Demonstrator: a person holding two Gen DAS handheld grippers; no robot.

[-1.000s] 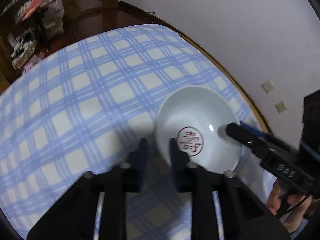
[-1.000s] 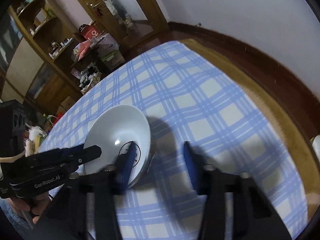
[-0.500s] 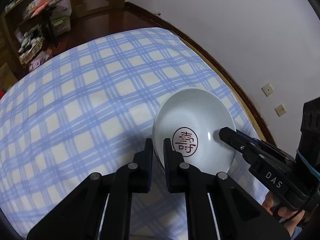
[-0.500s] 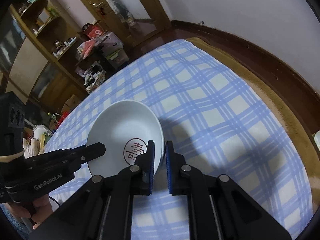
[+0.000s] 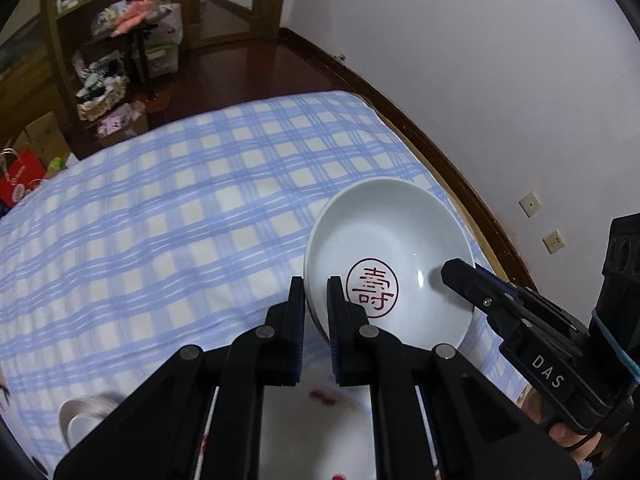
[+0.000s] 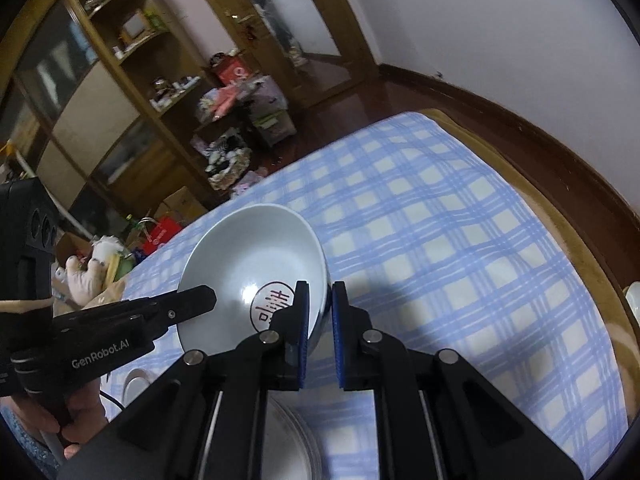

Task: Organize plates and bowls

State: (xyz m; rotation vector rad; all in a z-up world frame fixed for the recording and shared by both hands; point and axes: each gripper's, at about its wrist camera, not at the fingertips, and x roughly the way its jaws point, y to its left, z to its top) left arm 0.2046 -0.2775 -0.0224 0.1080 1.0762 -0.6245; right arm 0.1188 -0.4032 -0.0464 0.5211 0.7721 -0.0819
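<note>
Step in hand: carrying one white bowl (image 5: 390, 258) two-handed, clear of the blue checked cloth (image 5: 180, 216); judged mid-transfer, not yet set down.
Left gripper (image 5: 316, 292): nearly closed, pinching the bowl's rim at about 8 o'clock of the bowl in the left wrist view; one finger inside the rim, one outside.
Right gripper (image 6: 320, 300): nearly closed, pinching the opposite rim, at about 4 o'clock of the bowl in the right wrist view; blue pads either side of the wall.
Bowl: tilted slightly, red round seal (image 5: 372, 288) showing on the inside bottom; held aloft between the two grippers, apart from the cloth.
Place in view: at 3 to 4 o'clock of the left wrist view, just ahead of the fingertips; at 8 o'clock of centre in the right wrist view.
Other dishes: a white plate (image 6: 296, 440) lying on the cloth under the right gripper, at 6 o'clock; a blurred white dish (image 5: 86, 416) at 7 o'clock of the left wrist view, kind unclear.
Likely target: a spot beside or on the dishes below; exact spot not decidable.
Next move calls for: matched travel of both hands, rim kept level, no twist between the two pinches; then a slow lowering before easing either grip.
Risk: thin rim pinches, glazed surface; slipping if one hand leads.
</note>
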